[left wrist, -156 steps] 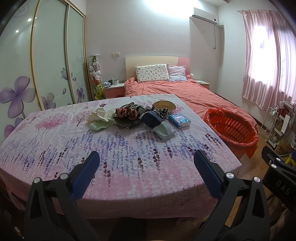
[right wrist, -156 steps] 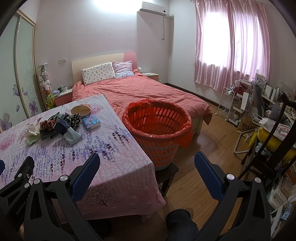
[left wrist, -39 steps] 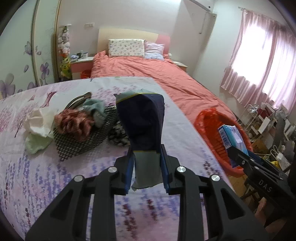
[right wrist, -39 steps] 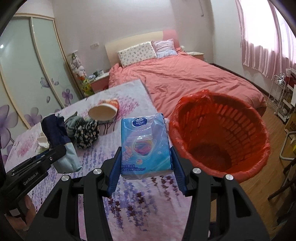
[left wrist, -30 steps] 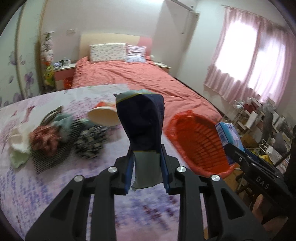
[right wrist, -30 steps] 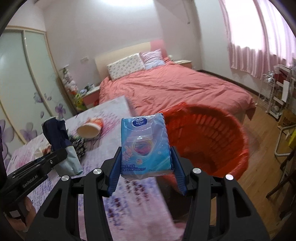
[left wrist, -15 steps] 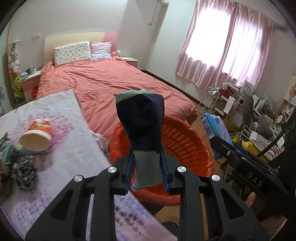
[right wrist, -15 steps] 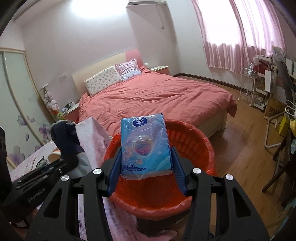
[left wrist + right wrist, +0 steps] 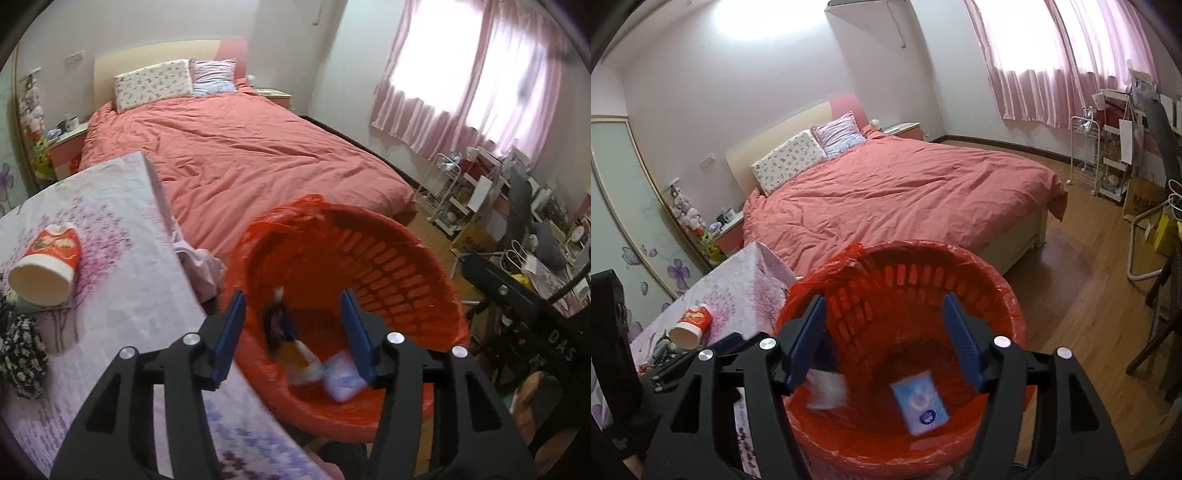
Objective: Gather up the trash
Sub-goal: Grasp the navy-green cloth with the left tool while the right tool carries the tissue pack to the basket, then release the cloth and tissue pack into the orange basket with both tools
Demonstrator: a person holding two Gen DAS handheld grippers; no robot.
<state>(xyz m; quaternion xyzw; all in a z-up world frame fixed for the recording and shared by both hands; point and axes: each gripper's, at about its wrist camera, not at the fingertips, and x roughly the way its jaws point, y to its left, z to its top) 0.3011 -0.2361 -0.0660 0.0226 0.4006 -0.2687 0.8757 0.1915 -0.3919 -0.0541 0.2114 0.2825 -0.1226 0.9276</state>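
Only the right wrist view shows the tissue pack (image 9: 920,401) clearly, lying in the slatted red basket (image 9: 960,266); both the left gripper (image 9: 293,334) and right gripper (image 9: 884,341) gape wide, empty, above it.

I am seeing the blue tissue pack (image 9: 921,402) lying tilted in the lower middle of the right wrist view, inside the red lined basket (image 9: 1004,295); the dark pouch (image 9: 275,325), blurred, is sitting beside it, lower center.
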